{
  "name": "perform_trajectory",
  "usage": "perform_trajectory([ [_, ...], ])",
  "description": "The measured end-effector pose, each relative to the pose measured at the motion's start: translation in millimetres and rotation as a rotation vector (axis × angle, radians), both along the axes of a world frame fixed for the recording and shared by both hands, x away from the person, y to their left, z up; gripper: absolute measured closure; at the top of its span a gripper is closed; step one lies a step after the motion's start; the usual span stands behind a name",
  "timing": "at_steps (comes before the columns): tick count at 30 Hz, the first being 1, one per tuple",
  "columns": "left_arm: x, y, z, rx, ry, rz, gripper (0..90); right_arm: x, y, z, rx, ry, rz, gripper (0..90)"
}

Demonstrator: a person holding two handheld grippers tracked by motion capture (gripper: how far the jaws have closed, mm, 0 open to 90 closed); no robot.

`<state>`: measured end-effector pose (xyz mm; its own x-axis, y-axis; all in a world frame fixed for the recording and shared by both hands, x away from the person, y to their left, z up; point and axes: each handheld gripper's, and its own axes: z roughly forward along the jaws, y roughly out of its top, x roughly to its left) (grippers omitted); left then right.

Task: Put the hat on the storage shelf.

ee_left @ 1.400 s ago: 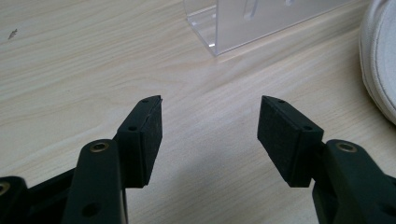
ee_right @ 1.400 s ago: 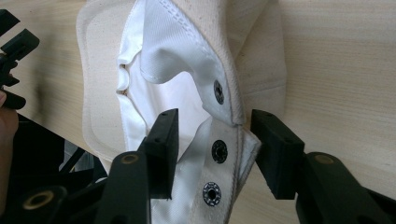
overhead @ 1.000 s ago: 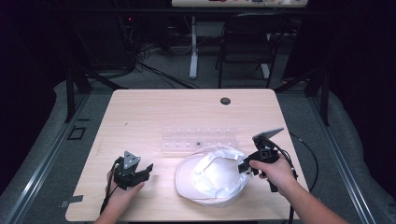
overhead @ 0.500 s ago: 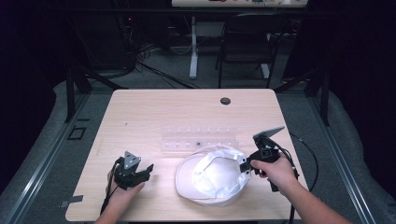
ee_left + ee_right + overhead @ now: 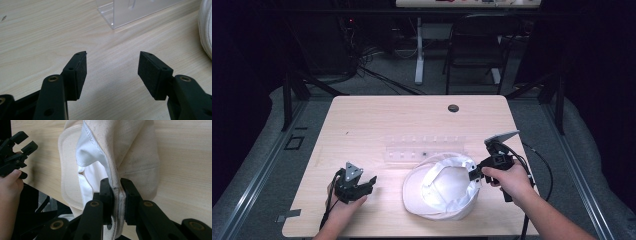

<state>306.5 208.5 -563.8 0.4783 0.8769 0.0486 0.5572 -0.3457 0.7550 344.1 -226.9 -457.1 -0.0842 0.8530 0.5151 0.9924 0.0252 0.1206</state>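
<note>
Clear acrylic rack (image 5: 424, 148) mid-table (image 5: 362, 120); dark round grommet (image 5: 453, 108) near far edge.

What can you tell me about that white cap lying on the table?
The cap is off-white cotton-like cloth with stitched seams and a whiter lining. It lies upside down, hollow side up, on the wooden table, near its front edge beside a clear plastic rack. The right gripper, whose jaws have just closed, pinches its rim.
</note>
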Motion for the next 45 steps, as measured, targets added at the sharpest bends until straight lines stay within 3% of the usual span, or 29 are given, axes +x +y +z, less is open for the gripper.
perform_trajectory([
  [6,-0.1,-0.4,-0.1,-0.001,-0.001,0.001,40.8,-0.6,-1.2,13.1,-0.017,-0.002,0.027,80.3],
  [8,-0.2,-0.4,-0.1,-0.002,0.000,0.001,40.8,-2.0,-0.3,16.8,-0.013,-0.015,0.004,80.3],
  [10,-0.3,-0.4,0.0,-0.001,-0.001,0.000,40.8,-1.6,-2.9,21.0,-0.021,-0.006,0.034,80.3],
  [13,-0.5,-0.7,-0.1,-0.004,-0.001,0.001,40.8,-3.2,-1.3,26.1,-0.019,-0.022,0.002,80.3],
  [19,-0.3,-0.9,-0.3,-0.002,-0.001,0.000,40.8,-2.8,-1.6,37.2,-0.023,-0.014,0.036,80.3],
  [20,-0.3,-0.9,-0.3,-0.001,-0.001,0.000,40.8,-3.4,1.6,40.5,-0.016,-0.031,0.009,80.3],
  [25,-0.2,-0.8,-0.3,0.001,-0.001,-0.002,40.8,-2.6,1.5,48.5,-0.015,-0.018,0.035,80.3],
  [28,-0.3,-0.7,-0.2,-0.001,-0.002,-0.003,40.8,-3.3,3.1,50.8,-0.011,-0.026,0.021,80.3],
  [35,-0.6,-0.6,0.2,-0.002,-0.004,-0.004,40.8,-3.9,3.9,58.5,0.033,-0.031,0.034,80.3],
  [45,-0.8,-0.7,0.1,-0.005,-0.015,-0.011,40.9,-3.3,5.4,66.3,0.132,-0.031,0.027,80.4],
])
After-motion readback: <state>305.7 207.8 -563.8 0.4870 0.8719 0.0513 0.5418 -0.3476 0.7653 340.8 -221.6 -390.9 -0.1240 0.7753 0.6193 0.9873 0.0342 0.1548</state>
